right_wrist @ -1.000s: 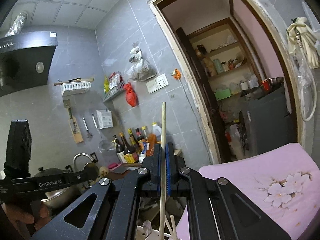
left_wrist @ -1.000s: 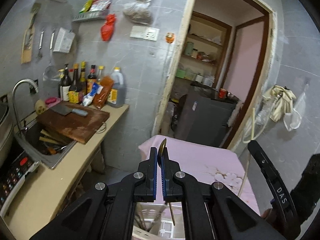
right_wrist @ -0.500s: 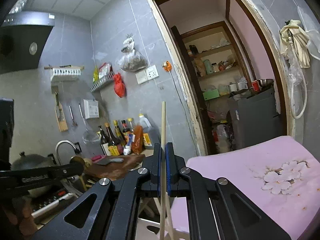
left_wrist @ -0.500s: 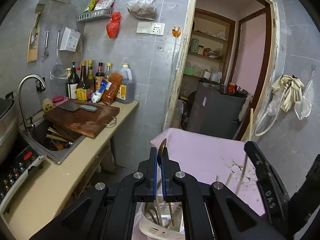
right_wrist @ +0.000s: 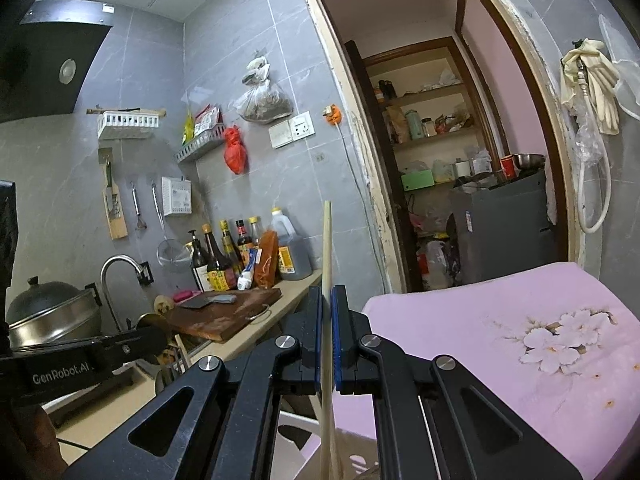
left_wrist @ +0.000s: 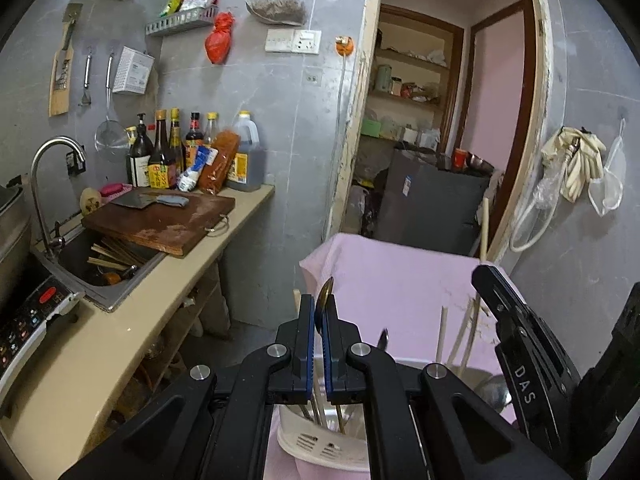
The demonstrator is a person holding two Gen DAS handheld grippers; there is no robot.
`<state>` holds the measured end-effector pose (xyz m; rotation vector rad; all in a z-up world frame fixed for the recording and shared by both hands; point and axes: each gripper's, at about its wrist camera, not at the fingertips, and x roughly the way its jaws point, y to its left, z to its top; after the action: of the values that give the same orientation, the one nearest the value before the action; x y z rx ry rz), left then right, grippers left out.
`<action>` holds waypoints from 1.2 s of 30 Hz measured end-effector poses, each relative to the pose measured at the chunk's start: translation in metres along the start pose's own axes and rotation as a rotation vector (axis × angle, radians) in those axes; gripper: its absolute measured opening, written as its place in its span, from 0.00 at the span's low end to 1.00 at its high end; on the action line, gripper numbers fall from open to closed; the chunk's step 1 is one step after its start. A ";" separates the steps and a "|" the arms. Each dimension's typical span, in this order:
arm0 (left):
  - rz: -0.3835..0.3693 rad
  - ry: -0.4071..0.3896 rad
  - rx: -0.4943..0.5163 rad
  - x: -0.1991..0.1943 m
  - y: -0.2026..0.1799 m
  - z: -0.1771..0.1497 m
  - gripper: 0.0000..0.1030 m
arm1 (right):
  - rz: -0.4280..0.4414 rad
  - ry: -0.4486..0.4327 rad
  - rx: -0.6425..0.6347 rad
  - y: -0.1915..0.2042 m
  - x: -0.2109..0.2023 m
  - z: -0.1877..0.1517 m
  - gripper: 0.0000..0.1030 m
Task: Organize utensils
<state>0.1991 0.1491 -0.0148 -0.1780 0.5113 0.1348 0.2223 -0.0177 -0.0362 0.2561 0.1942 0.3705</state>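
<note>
My left gripper (left_wrist: 318, 312) is shut on a thin metal utensil (left_wrist: 322, 300) whose tip sticks up between the blue pads; its shaft hangs down toward a white slotted utensil holder (left_wrist: 320, 442) below the fingers. The holder stands on a pink cloth (left_wrist: 400, 280) and holds several utensils and chopsticks (left_wrist: 442, 334). My right gripper (right_wrist: 329, 316) is shut on a long pale wooden chopstick (right_wrist: 327, 248) held upright, its lower end reaching down beside the white holder (right_wrist: 296, 432). The right gripper's body shows at the right in the left wrist view (left_wrist: 516, 340).
A beige counter (left_wrist: 132, 320) at the left carries a sink (left_wrist: 100, 264) with utensils, a wooden cutting board (left_wrist: 160, 220) with a cleaver, sauce bottles (left_wrist: 180, 156) and a cooker panel (left_wrist: 28, 320). An open doorway (left_wrist: 432, 140) lies ahead. A pot (right_wrist: 48, 312) stands at far left.
Both grippers have risen and drawn back a little, so more of the white holder and pink cloth shows below. Both stay shut on their utensils.
</note>
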 end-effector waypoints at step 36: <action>-0.149 -0.050 -0.003 -0.050 -0.027 -0.006 0.70 | -0.218 0.027 0.013 -0.047 -0.125 0.054 0.63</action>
<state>0.1580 0.1176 0.0085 -0.2142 0.4459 -0.0049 0.1357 -0.1190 0.0191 0.2399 0.2490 0.1569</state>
